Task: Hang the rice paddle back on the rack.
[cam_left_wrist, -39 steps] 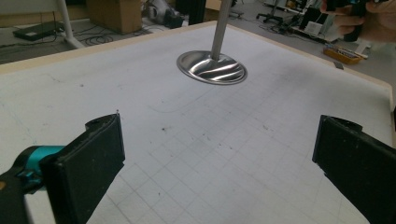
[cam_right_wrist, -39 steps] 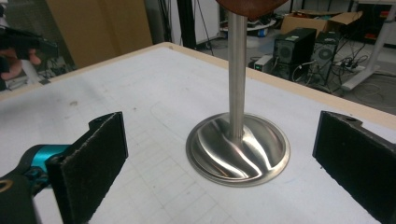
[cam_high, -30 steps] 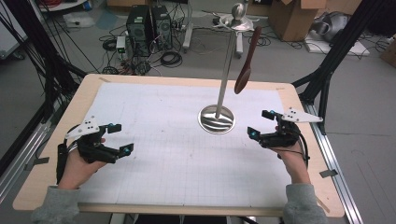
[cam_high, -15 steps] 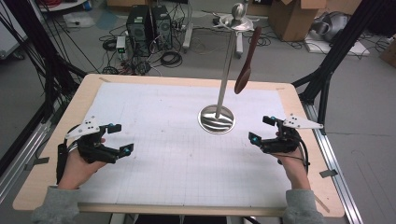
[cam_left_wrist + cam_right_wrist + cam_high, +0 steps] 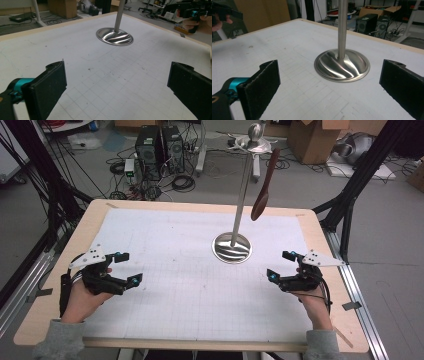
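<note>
A steel stand with a round mirror-bright base (image 5: 232, 248) (image 5: 114, 36) (image 5: 342, 65) and a thin upright pole (image 5: 243, 187) rises from the middle of the white gridded mat (image 5: 190, 285). A dark brown spoon-like utensil (image 5: 265, 190) hangs from the hook at the pole's top. My left gripper (image 5: 128, 268) (image 5: 117, 92) rests low at the mat's left side, jaws wide apart and empty. My right gripper (image 5: 280, 265) (image 5: 329, 90) sits at the right side, open and empty, its jaws pointing toward the stand's base.
The mat covers a wooden table (image 5: 320, 227) with black frame posts at its corners. Beyond the far edge, on the floor, are computer towers (image 5: 157, 145), cables and cardboard boxes (image 5: 312, 137). In the left gripper view the other hand (image 5: 200, 21) appears far right.
My right gripper has slid a little nearer to me and slightly right along the mat. The left gripper has stayed almost still. Stand and utensil are unmoved.
</note>
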Tool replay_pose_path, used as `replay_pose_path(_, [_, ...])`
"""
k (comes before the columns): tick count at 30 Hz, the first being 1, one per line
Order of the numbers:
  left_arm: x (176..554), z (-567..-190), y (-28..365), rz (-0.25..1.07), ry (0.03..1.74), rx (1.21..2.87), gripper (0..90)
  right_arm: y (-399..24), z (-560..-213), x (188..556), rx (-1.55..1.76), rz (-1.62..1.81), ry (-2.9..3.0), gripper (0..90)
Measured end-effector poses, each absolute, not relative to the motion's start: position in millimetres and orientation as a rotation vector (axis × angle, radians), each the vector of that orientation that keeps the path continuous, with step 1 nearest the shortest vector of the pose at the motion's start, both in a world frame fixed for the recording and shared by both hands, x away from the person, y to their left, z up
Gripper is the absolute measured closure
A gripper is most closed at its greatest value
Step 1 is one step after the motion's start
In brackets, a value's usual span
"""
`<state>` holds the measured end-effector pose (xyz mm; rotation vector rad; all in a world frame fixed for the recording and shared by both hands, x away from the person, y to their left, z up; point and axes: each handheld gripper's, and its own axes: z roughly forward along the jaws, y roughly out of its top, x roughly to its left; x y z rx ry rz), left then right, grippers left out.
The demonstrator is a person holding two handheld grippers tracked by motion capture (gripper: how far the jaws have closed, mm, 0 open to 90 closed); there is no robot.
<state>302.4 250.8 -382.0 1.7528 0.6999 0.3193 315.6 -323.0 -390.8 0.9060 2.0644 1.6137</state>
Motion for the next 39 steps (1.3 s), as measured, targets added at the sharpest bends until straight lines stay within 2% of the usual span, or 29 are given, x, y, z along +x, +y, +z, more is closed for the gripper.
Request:
replay_pose_path(21, [302.8,-383.2,250.1,0.318,0.702,1.755,2.7,-336.4,-413.3,298.0,0.954,1.601,2.050,2.0])
replay_pose_path(39, [300.9,-378.6,253.0,0.337,0.689,1.737,2.7,-338.8,-412.9,295.6,0.946,1.627,2.024,2.0])
